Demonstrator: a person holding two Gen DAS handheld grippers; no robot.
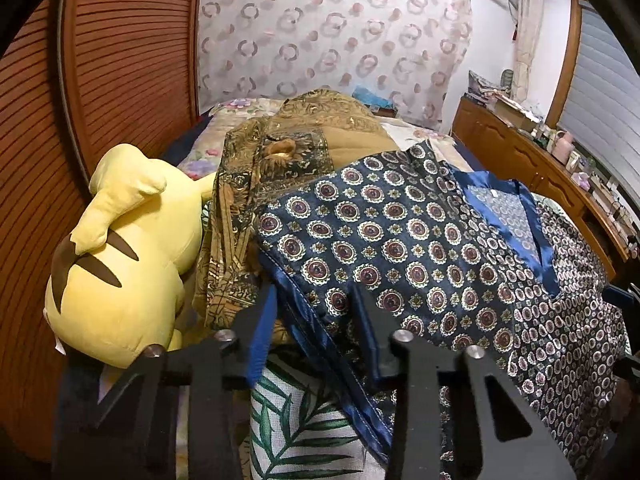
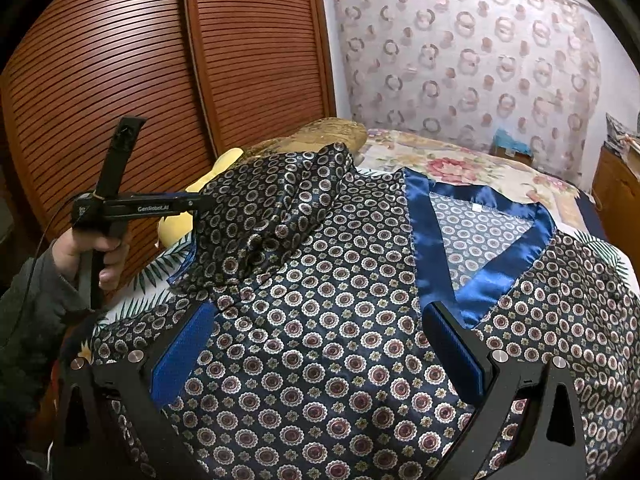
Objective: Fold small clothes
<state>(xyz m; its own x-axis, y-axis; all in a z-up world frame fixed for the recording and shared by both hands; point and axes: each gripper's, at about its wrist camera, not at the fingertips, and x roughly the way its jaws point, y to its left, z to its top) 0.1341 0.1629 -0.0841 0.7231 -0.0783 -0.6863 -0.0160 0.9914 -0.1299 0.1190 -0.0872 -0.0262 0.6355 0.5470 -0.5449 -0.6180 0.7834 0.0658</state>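
A navy patterned garment [image 2: 320, 320] is spread on the bed. At nine o'clock, its sleeve [image 2: 276, 204] is pinched by the left gripper [image 2: 192, 204]; the right gripper [image 2: 316, 344] hovers wide, empty. The sleeve should be laid flat inward.

A yellow plush toy [image 1: 120, 256] lies by the slatted wooden doors [image 1: 100, 80]. Beside it sits a brown patterned blanket [image 1: 296, 148] on the floral bedspread [image 2: 460, 168]. A patterned curtain [image 1: 332, 36] hangs behind, a wooden dresser [image 1: 520, 160] alongside.

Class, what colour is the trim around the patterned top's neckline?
Shiny royal blue trim on the top, clearest in the right wrist view.
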